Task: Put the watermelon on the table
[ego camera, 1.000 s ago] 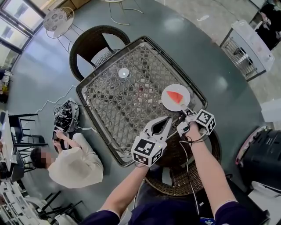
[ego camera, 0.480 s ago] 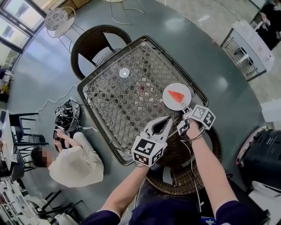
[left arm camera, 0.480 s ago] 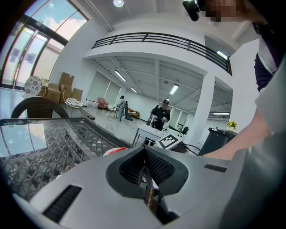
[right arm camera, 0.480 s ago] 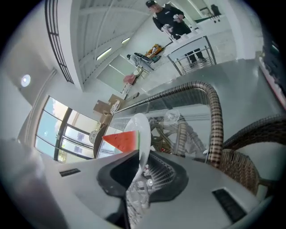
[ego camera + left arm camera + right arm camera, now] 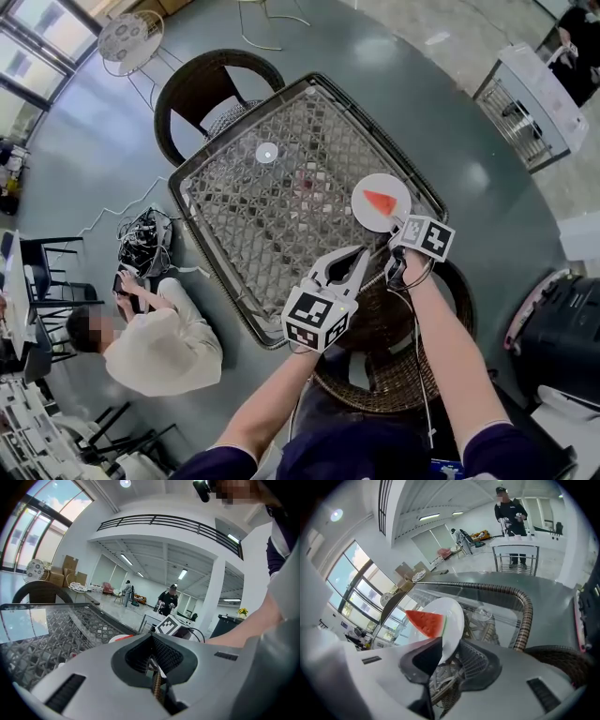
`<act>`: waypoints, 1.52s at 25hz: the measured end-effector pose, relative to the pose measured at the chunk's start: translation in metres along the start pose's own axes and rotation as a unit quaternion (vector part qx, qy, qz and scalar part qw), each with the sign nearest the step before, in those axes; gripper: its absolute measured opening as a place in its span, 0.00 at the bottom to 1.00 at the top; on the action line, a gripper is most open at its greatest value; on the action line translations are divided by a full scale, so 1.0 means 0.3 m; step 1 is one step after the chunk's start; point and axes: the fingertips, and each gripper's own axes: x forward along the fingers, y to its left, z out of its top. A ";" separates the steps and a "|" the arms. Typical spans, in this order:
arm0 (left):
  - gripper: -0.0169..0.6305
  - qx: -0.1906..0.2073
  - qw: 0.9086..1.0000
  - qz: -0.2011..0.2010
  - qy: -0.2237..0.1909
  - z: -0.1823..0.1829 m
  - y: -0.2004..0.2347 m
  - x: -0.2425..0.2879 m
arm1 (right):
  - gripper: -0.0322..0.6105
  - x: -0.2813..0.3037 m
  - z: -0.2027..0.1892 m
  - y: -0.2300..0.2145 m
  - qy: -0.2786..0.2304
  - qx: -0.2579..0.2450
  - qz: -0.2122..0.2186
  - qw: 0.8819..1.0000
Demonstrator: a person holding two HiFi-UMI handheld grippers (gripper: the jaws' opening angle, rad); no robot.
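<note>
- right gripper (image 5: 450, 654): its fingers (image 5: 480, 665) have just been opening and now stand released, with the near rim of the plate (image 5: 452, 616) in the gap between them; as far as i can judge it is not pinched
- the watermelon (image 5: 425, 622) wedge lies on the plate just beyond the fingertips, a little to their left in the right gripper view
- from the head view the plate looks set down on the glass tabletop (image 5: 253, 216), close to its edge
- left gripper (image 5: 359, 255): fingers clenched on nothing, beside the right gripper and short of the plate
- step in hand, as i read it: letting go and backing clear
- to do it well, draw the right fingers straight back along the line they point, with the rim centred in the gap so neither pad drags it
- do not roll or lift the wrist while the rim is inside the gap; a snag could tip the plate off the edge toward the chair (image 5: 384, 356) below
- keep the left fingers where they are, away from the plate
</note>
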 end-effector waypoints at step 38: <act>0.03 0.034 0.999 0.016 -0.035 0.158 -0.200 -0.081 | 0.06 -0.680 0.159 0.329 -0.217 -0.306 0.151 0.915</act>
